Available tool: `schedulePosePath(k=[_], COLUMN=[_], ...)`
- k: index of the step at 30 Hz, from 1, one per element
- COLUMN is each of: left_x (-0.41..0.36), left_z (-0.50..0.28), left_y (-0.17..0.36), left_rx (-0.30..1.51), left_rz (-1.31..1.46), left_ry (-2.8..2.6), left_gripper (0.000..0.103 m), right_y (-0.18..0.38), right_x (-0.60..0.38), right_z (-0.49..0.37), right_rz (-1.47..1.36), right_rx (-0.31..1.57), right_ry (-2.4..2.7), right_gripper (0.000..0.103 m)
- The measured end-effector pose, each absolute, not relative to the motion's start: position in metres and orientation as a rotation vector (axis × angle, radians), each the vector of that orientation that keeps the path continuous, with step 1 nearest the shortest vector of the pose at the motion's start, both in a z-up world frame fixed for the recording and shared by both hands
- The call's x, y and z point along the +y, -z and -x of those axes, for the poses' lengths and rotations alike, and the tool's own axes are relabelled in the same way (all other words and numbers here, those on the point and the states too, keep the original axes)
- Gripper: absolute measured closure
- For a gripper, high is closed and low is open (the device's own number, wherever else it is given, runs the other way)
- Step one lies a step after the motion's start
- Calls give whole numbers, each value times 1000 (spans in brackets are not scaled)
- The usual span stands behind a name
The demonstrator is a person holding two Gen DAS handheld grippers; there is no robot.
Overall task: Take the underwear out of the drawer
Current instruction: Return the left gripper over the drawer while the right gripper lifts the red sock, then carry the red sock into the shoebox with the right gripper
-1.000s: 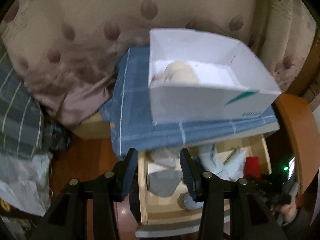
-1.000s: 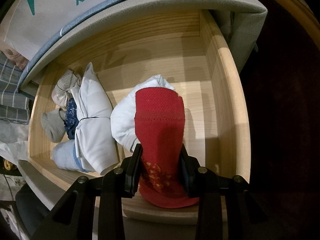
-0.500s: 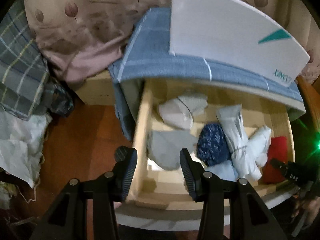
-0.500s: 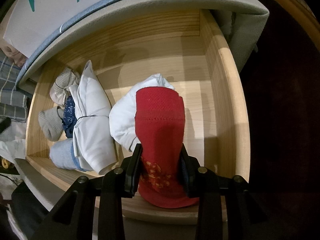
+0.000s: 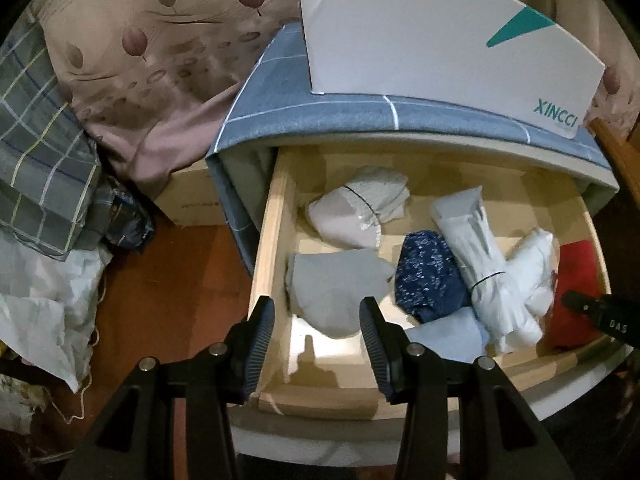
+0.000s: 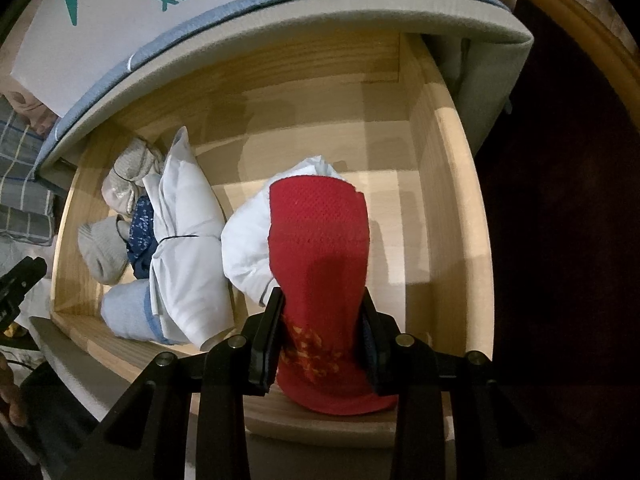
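Note:
The wooden drawer [image 5: 272,240] stands pulled out and holds several rolled garments. My right gripper [image 6: 322,296] is shut on a red rolled underwear [image 6: 320,232] at the drawer's right front corner; the roll rests against a white bundle [image 6: 248,240]. My left gripper [image 5: 317,308] hangs open above the drawer's left front, over a grey bundle [image 5: 336,288], with nothing between its fingers. A navy patterned roll [image 5: 430,276], a long white tied roll [image 5: 476,248] and a pale grey bundle [image 5: 360,212] lie in the middle. The red underwear [image 5: 580,268] also shows at the far right.
A white shoe box [image 5: 440,40] sits on the blue checked cloth [image 5: 272,92] over the cabinet top. Leaf-patterned bedding [image 5: 160,40] and plaid fabric [image 5: 36,160] pile up at left. A cardboard box [image 5: 192,196] and a white plastic bag [image 5: 40,300] lie on the wooden floor [image 5: 168,280].
My left gripper has come down and closer to the drawer, so the garments now fill its view and the shoe box's inside is out of sight. The right gripper has kept still on the red roll.

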State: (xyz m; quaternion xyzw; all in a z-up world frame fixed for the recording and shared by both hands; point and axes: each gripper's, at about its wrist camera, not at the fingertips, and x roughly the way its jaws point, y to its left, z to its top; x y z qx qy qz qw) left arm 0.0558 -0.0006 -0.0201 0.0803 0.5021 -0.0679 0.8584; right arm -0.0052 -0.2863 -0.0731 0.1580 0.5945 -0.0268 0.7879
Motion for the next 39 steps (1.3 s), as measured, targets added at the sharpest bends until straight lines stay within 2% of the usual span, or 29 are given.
schedulePosePath(k=[22,31,39], left_x=[-3,-3,-3], left_z=[-53,-53,-53], left_y=[22,22,21], left_rx=[1023,1022,1026], left_rz=[-136,-127,-109], left_ry=[163,171,186], left_gripper=[58,58,58], right_y=[11,-54,-143], right_x=[-296,-300,-308], right_z=[12,-2,-40], right_rz=[-357,-326,-274], right_rx=[1123,1027,897], right_ry=[65,46,46], right_gripper=[73,73,73])
